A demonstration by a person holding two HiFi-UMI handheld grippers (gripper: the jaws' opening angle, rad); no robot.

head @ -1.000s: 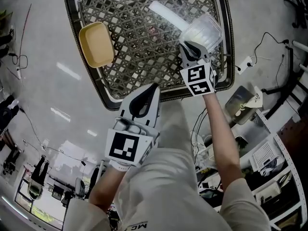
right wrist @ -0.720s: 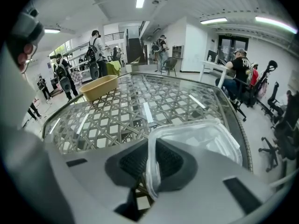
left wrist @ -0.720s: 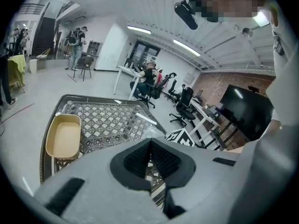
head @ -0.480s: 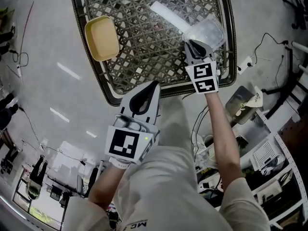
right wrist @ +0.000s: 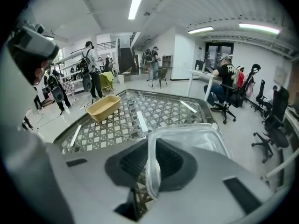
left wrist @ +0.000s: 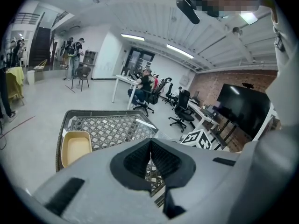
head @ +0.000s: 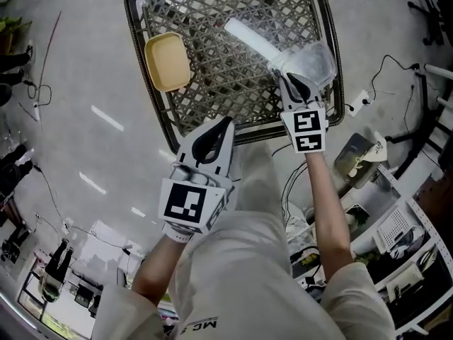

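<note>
The letters "MC" can be read in dark print on the person's light garment (head: 233,275), at the bottom edge of the head view, left of centre, cut by the frame. Only black-and-white square code patterns, without letters or numbers, are borne by the cubes of the left gripper (head: 225,125) and the right gripper (head: 294,83).

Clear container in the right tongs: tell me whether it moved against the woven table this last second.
Yes. The clear container has come back toward the near rim of the woven table, apparently higher too.
</note>
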